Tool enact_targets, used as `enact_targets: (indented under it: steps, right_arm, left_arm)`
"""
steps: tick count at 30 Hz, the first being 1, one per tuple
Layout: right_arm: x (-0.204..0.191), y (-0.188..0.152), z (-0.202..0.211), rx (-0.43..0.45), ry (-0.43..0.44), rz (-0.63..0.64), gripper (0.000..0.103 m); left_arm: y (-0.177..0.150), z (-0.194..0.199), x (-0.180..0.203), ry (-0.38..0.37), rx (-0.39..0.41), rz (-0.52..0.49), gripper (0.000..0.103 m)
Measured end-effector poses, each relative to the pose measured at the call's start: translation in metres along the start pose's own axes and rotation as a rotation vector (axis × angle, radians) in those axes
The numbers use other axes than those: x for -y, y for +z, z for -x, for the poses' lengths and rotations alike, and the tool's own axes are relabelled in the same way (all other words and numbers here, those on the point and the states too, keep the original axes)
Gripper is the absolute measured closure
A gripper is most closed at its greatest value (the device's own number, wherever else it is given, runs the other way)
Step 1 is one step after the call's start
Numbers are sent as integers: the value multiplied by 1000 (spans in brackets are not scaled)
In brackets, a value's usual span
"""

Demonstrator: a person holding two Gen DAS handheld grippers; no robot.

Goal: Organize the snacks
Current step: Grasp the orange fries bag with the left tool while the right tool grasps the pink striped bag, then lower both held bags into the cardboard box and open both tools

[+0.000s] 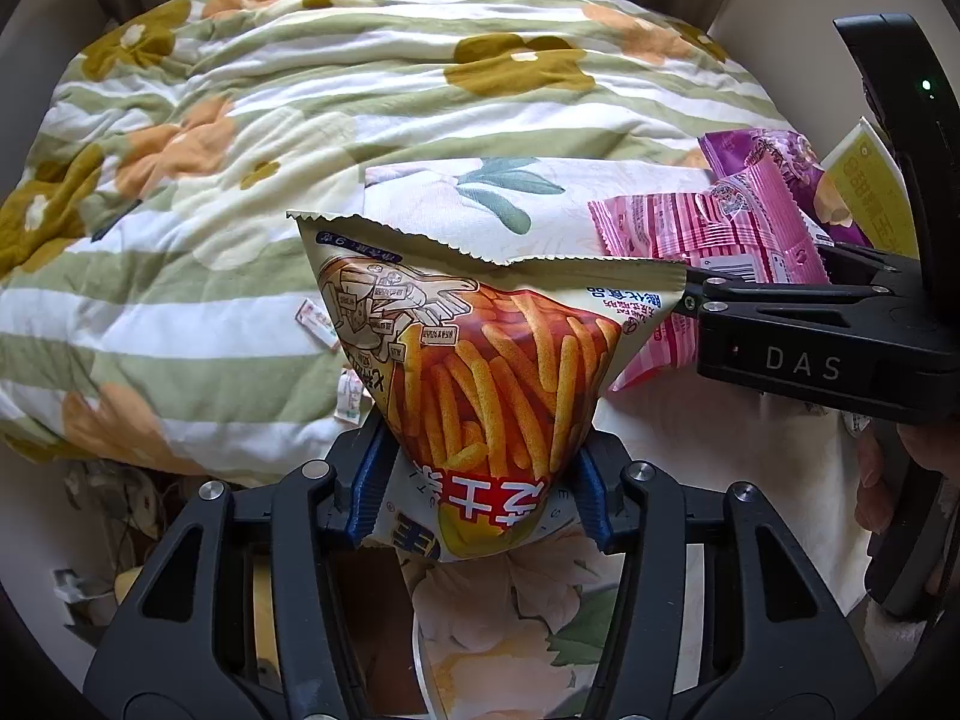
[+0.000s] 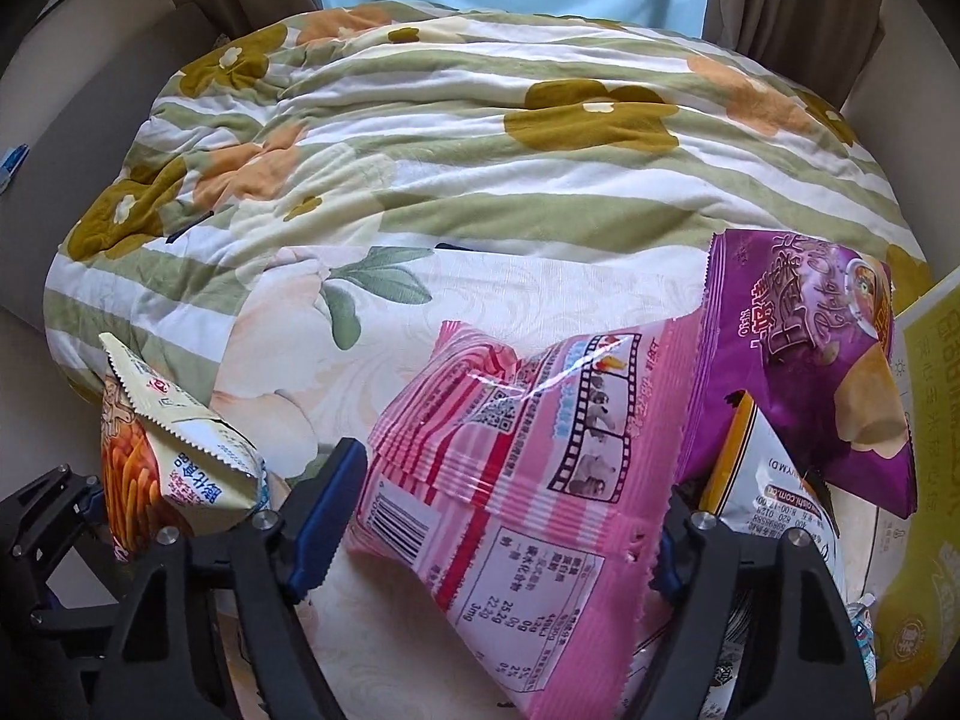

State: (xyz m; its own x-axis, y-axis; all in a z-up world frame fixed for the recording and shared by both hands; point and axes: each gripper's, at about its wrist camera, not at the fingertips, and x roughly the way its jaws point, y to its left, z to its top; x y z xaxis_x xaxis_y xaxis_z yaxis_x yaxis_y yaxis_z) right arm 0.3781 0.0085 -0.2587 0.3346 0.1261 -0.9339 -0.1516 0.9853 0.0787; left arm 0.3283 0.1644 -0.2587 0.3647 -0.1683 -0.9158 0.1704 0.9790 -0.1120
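Left wrist view: my left hand-held gripper is nearly closed, its blue pads pinching the lower end of the fries bag. The bag stands up from the jaws, puffed with air, its serrated top seal flared wide above the bed. The striped quilt lies bunched behind it. To the right, the right hand-held gripper sits low by the pink pack, with the purple bag and a yellow box beyond.

Right wrist view: the right hand-held gripper is about half open and straddles the pink pack, which lies on the bed between the jaws. The right pad looks to be at the pack's torn-looking edge; the left pad stands just clear of it, so I judge it not yet gripped. The purple bag leans against the pack's far corner, and a white bag is tucked beneath it.

My worries: the fries bag is held only at one narrow end, so the slick film could slide out, or hard pressure could burst it. On the right, closing may catch only the pack's thin seam and let it peel loose, or drag the purple bag along with it.
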Motion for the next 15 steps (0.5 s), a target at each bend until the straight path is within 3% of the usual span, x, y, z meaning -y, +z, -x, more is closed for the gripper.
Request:
enact_targets:
  steps: [4, 15]
  right_arm:
    - [-3, 0, 2, 0, -7, 24, 35]
    - [-1, -2, 41, 79, 43, 49, 36]
  left_arm:
    - [-1, 4, 0, -2, 6, 11, 56]
    - [3, 48, 6, 14, 84, 42, 56]
